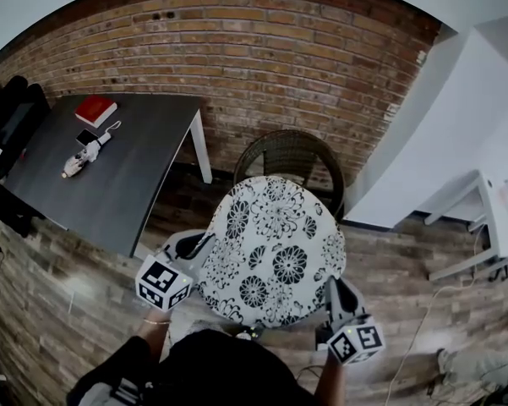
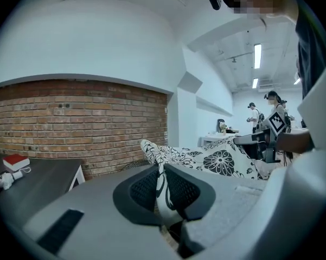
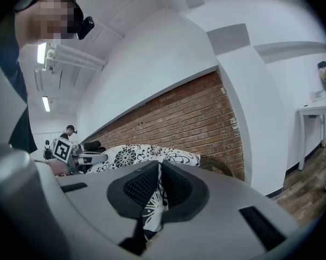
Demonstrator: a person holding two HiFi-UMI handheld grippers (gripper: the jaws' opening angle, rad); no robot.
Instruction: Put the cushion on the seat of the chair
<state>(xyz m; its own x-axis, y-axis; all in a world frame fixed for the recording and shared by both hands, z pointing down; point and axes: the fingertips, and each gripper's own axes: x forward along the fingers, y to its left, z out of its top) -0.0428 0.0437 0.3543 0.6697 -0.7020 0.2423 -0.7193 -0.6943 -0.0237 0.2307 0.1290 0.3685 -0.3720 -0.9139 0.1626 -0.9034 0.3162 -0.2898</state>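
A round white cushion (image 1: 275, 248) with black flower print hangs flat between my two grippers, just in front of a dark wicker chair (image 1: 289, 155) by the brick wall. My left gripper (image 1: 194, 248) is shut on the cushion's left edge, and its own view shows the fabric (image 2: 161, 191) pinched between the dark pads. On the right edge my right gripper (image 1: 331, 299) is shut too, with the printed cloth (image 3: 154, 202) squeezed in its jaws. The cushion covers most of the chair's seat from the head view; only the chair's curved back shows.
A dark table (image 1: 110, 163) with a red book (image 1: 95, 109) and small items stands at the left, its white leg (image 1: 201, 146) close to the chair. A white desk (image 1: 490, 218) stands at the right. Brick wall (image 1: 279, 57) runs behind the chair. People stand in the far background.
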